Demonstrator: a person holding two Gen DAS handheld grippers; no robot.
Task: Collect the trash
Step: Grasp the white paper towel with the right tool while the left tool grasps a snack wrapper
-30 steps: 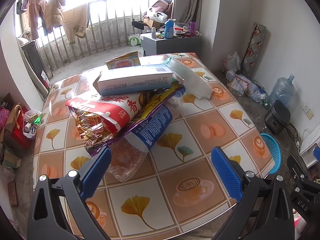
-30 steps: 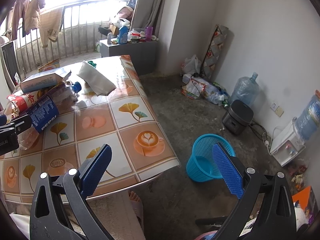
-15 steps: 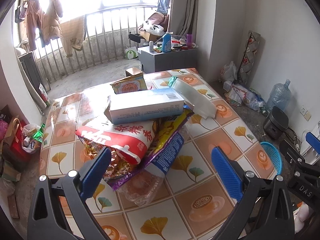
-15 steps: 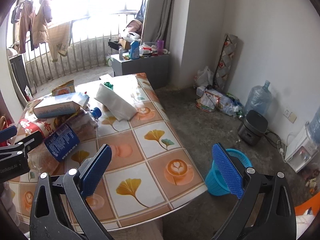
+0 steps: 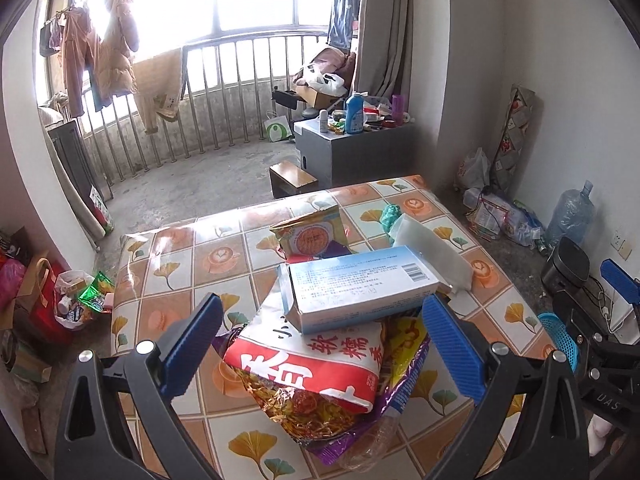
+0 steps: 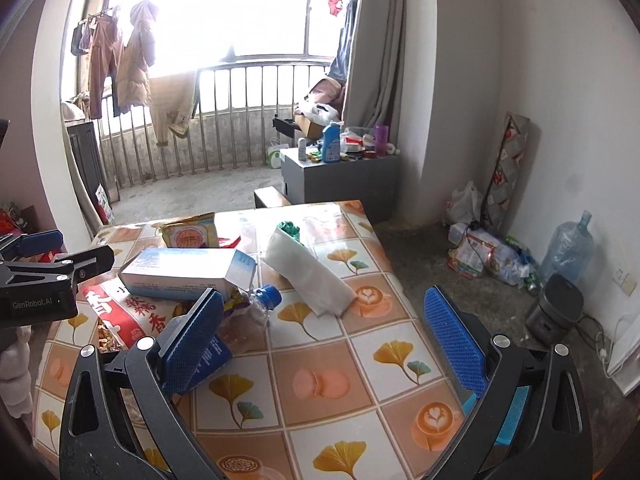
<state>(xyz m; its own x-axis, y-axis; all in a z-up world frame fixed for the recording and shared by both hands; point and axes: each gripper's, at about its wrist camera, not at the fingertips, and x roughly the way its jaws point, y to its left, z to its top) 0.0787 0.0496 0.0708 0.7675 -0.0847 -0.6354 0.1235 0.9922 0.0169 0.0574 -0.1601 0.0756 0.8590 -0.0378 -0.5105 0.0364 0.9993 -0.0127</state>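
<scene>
A: What's under your grippers?

B: Biggest first: the worktop (image 6: 320, 364), with a tile-print cover of ginkgo leaves and coffee cups. All the trash sits on its left and far half.

A: And the pile?

B: The red-and-white snack bag (image 5: 320, 364) is lowest in your left view, torn open with shiny contents spilling toward you. The pale blue carton (image 5: 360, 292) lies flat on top of it. A purple wrapper (image 5: 404, 376) sticks out from under the bag on the right.

A: Bottle?

B: The clear plastic bottle (image 6: 256, 312) with the blue cap lies on its side just right of the pile, partly behind your right gripper's left finger. The white tissue pack (image 6: 308, 272) lies angled beyond it, apart from the carton. A green crumpled scrap (image 6: 290, 229) touches its far end. A small yellow snack packet (image 6: 190, 234) stands behind the carton.

A: Bin?

B: The blue basket (image 5: 558, 336) is on the floor off the worktop's right edge, mostly hidden by your right gripper in the left view.

A: Gripper states?

B: Your left gripper (image 5: 320, 344) has its fingers spread wide, holding nothing, above the pile. Your right gripper (image 6: 324, 340) is likewise spread and empty, above bare worktop.
</scene>
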